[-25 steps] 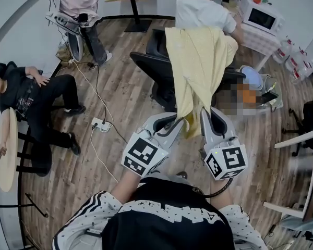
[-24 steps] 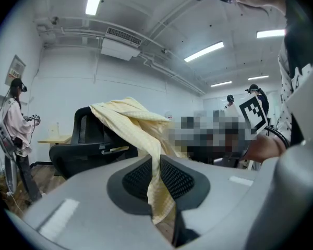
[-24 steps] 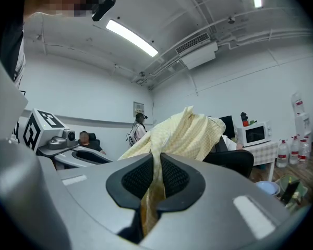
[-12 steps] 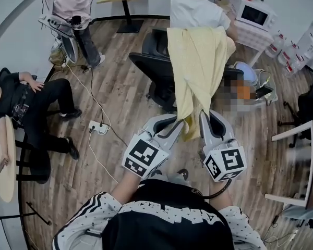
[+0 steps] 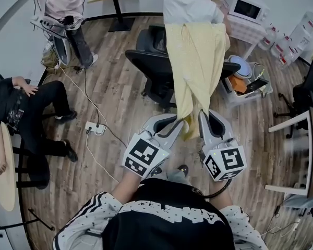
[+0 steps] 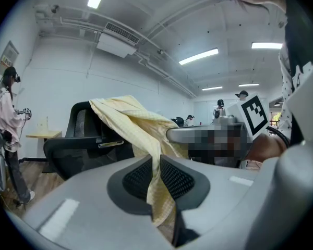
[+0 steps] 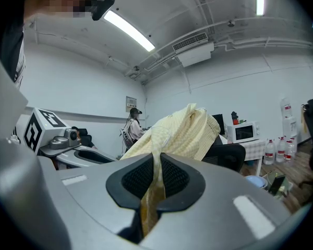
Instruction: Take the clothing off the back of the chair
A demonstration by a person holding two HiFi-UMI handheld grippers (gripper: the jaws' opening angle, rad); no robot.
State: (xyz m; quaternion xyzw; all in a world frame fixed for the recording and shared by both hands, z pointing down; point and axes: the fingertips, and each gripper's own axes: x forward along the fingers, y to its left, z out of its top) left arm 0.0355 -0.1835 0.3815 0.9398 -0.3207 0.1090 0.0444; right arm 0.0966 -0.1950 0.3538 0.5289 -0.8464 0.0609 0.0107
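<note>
Both claws are clamped on the clothing (image 5: 195, 61). The left gripper (image 5: 181, 122) pinches its near end between ribbed black pads (image 6: 136, 177). The right gripper (image 5: 203, 114) bites the same end just beside it, jaws almost together with only a thin fold between them.

The garment is pale yellow with a fine checked weave, soft and creased. It drapes over the back of the black chair (image 5: 151, 69) and narrows into a taut band running to the near side, where the two grippers hold it. The chair has a mesh back and moulded armrests, and it stands on a wood-plank floor (image 5: 120, 113). Each gripper has a smooth grey shell and a cube with black-and-white square markers.

In the head view the pads are hidden under the grey jaw shells, and the cloth covers much of the chair's back. A person in a white shirt (image 5: 190, 7) sits on the far side, cut off at the frame's top edge.

Only the gripper views show the cloth caught between the pads. They also show ceiling strip lights (image 6: 198, 56) and a wall-mounted air unit (image 7: 195, 53). The head view alone shows the power strip (image 5: 92, 128) and its cable on the floor to the left.
</note>
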